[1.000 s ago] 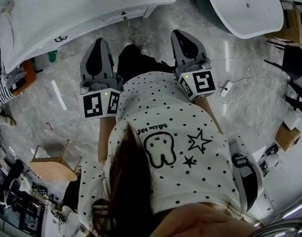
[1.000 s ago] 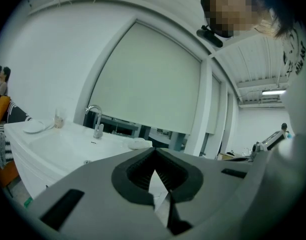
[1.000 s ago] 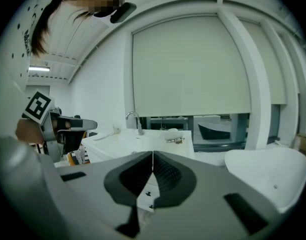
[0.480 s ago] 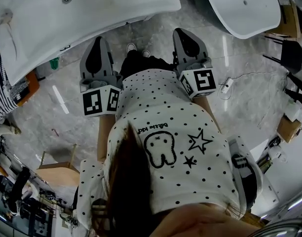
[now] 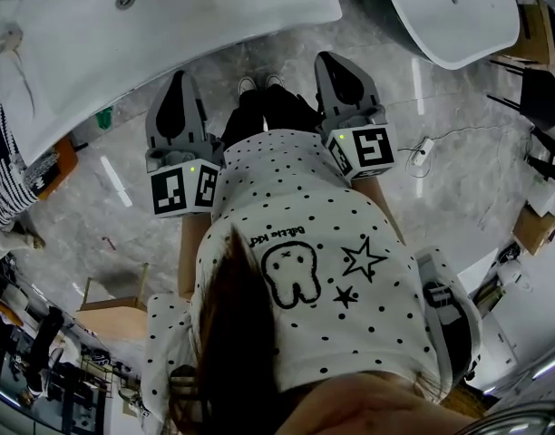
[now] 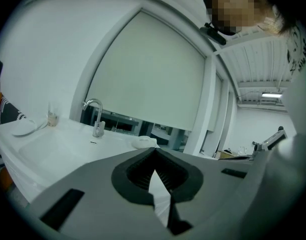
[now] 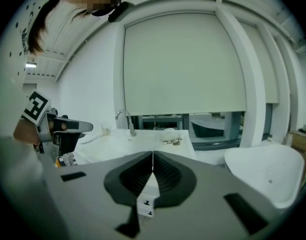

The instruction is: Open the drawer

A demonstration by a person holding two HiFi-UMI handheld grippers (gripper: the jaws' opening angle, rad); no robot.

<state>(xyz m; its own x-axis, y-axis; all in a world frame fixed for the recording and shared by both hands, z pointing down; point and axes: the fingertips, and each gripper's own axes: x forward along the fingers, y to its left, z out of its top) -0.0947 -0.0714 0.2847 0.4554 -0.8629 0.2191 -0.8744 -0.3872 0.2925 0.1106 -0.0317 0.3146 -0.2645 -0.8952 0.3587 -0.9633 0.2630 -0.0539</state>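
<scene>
Approach step here: the left gripper [image 5: 180, 82] has its jaws pressed together on nothing, the right gripper [image 5: 337, 62] is likewise closed and empty, and both aim at the white sink worktop [image 5: 196, 25] without touching it. The drawer [image 7: 144, 204] shows its white front and small black handles under the worktop's front edge. Next, I'd judge, a gripper must spread its jaws and close on a handle. A second ago that edge lay further from the tips, so the gap has narrowed.
</scene>
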